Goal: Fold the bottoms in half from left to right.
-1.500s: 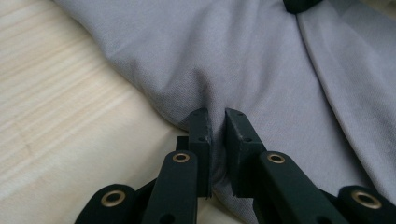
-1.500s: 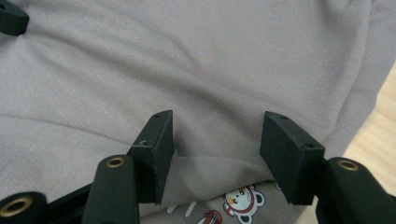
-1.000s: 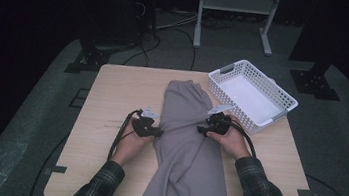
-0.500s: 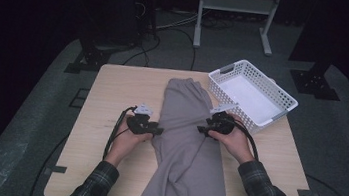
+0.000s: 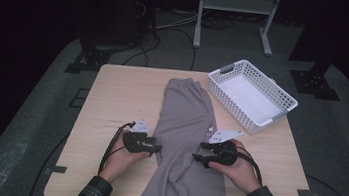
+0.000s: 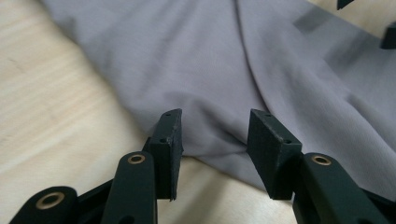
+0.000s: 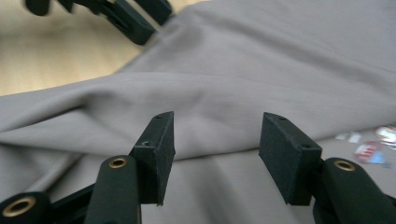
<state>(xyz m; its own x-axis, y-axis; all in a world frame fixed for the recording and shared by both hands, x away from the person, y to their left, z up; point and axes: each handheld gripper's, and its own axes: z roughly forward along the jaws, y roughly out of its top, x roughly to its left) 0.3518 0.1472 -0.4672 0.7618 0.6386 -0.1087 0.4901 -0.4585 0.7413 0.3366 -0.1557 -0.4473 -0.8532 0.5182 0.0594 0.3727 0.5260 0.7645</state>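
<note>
A long grey garment (image 5: 185,114) lies folded lengthwise down the middle of the wooden table (image 5: 117,96). My left gripper (image 5: 157,150) rests at its left edge; its jaws have just been opening. In the left gripper view the cloth's (image 6: 210,56) edge lies under the gap of the left gripper (image 6: 215,121), and neither pad presses on it. My right gripper (image 5: 196,157) sits at the right edge, facing the left one. Its own view shows the right gripper (image 7: 215,123) open over a soft fold of the cloth (image 7: 280,56), gripping nothing.
A white slotted basket (image 5: 234,105) stands at the table's far right corner, with nothing in it. Bare wood lies left of the garment and along the right front. Cables (image 5: 111,145) trail from both grippers. The garment's near end hangs over the front edge.
Both hands have slid along the garment's sides toward the near edge of the table, the right one farther. The left gripper now sits a little off the cloth's left edge.
</note>
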